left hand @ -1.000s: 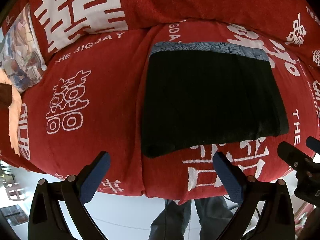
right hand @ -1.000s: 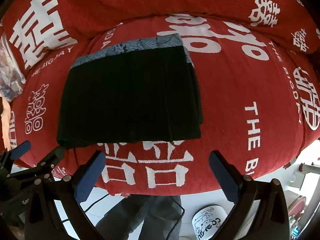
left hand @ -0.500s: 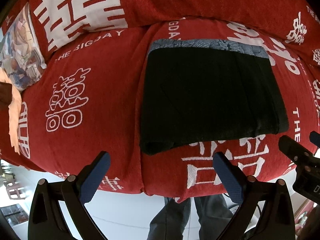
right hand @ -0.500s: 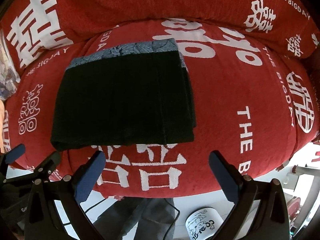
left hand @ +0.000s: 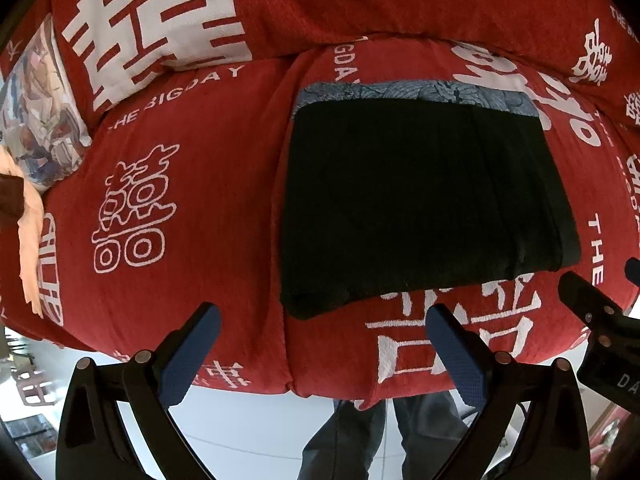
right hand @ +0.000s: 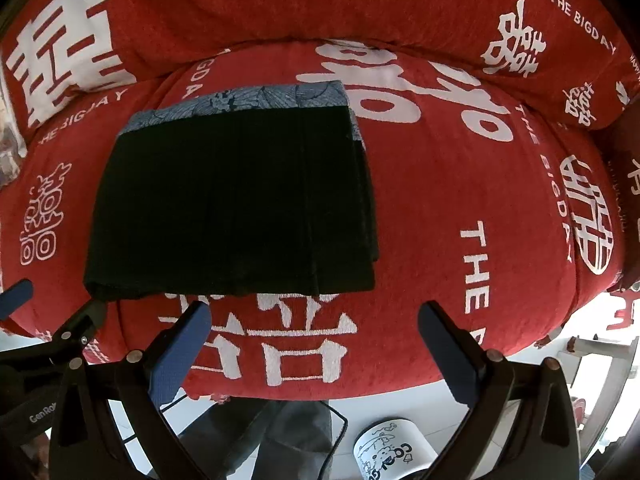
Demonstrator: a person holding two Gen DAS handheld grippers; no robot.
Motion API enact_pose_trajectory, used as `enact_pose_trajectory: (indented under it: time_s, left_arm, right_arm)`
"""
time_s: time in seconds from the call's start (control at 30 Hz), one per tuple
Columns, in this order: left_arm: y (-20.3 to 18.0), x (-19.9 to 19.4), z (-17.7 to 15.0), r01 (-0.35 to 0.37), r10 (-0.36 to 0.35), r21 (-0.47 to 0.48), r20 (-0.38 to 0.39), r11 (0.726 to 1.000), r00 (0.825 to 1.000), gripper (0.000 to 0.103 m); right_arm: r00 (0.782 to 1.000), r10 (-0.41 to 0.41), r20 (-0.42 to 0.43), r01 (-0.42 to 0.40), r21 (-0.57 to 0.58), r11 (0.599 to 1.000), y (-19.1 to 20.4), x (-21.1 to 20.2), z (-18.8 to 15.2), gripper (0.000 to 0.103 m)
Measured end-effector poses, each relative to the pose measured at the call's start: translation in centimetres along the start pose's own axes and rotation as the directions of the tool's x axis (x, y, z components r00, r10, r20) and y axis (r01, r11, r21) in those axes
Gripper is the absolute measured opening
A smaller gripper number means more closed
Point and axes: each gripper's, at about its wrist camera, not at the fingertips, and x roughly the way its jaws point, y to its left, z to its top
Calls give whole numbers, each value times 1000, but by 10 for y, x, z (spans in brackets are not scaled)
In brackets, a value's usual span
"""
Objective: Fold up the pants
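At the far left of the left wrist view, a pale printed cloth with pictures is seen lying on the soft red sofa cover with big white letters. It is well away from the work and should not be touched.

Next, the left gripper with blue pads is seen with its two fingers wide apart. Nothing is held in it. It hangs just past the front edge of the sofa cover, near the left front corner of the pants.

In the middle, the black ribbed pants, folded into a flat thick block, are laid on the seat. A grey-blue patterned band is shown along the back edge. The folding looks nearly done or done.

To the right, the right gripper with blue pads is also spread open and empty, near the front edge of the pants.

Things could still go wrong. If only the top layer is pinched, the block could be pulled open and the layers could slide apart. If the sofa cover is caught with the pants, everything could be dragged. The seat is soft and round, so the block could slip forward if it is pushed.
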Motion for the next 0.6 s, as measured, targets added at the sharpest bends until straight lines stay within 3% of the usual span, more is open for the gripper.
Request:
enact_pose_trajectory:
  time_s: [0.6]
  left_arm:
    - [2, 6, 2, 12, -12, -11, -10, 1000, 1000, 103]
  right_arm:
    - [1000, -18, -12, 18, -22, 1000, 6, 3, 3, 103]
